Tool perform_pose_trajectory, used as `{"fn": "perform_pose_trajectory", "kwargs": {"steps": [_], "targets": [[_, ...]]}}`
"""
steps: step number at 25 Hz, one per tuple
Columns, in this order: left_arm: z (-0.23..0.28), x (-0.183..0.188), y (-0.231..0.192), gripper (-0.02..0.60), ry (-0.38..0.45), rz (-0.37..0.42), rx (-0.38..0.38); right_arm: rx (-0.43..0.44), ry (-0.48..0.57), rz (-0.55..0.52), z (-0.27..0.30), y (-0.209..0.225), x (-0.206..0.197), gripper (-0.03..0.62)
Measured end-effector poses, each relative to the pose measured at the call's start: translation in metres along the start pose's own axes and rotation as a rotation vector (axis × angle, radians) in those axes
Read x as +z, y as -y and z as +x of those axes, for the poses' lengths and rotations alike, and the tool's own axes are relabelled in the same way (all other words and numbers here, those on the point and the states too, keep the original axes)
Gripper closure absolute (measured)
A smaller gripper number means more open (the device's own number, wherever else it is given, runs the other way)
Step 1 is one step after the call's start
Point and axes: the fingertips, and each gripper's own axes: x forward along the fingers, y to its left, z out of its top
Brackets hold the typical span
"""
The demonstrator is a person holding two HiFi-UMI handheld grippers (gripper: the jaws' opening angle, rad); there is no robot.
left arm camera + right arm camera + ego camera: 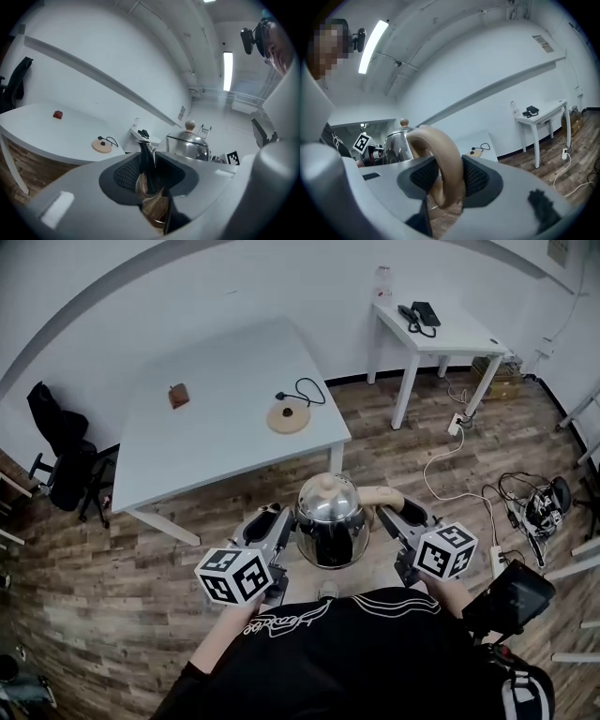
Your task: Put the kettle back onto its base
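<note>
Wood floor below, left claw clamping kettle spout, right claw clamping its handle

You have two grippers: left gripper, right gripper. One kettle. Two tables: the big table carries one base and one small brown thing. The small table stands right of it, and one chair left of it.

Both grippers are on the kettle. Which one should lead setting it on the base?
Right. The right gripper has its jaws clamped on the handle, so it can carry the kettle; the left gripper only pinches the thin spout. The base sits ahead on the white table.
</note>
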Motion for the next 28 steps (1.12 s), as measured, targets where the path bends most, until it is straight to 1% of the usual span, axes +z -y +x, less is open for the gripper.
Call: {"fn": "perform_pose_trajectory", "kwargs": {"steps": [5,10,17,21,23,26,28], "targets": [[0.032,0.038,-0.051,0.479,0.018,0.004,-0.003,0.019,-0.003,-0.017,0.068,0.014,0.021,0.444],[0.054,0.054,-0.085,0.479,0.022,0.005,-0.016,0.021,-0.011,-0.027,0.108,0.023,0.027,0.444],[0.077,0.057,-0.099,0.479,0.011,0.009,-0.033,0.021,-0.025,-0.036,0.124,0.039,0.029,0.444],[0.097,0.053,-0.104,0.479,-0.011,0.023,-0.013,0.017,-0.033,-0.03,0.133,0.058,0.028,0.444],[0.109,0.05,-0.106,0.479,-0.026,0.017,-0.006,0.02,-0.038,-0.019,0.139,0.071,0.028,0.444],[0.129,0.053,-0.118,0.479,-0.042,-0.001,0.009,0.036,-0.05,-0.002,0.16,0.09,0.031,0.444],[0.15,0.069,-0.135,0.479,-0.047,-0.005,0.026,0.053,-0.064,0.003,0.188,0.106,0.042,0.444]]}}
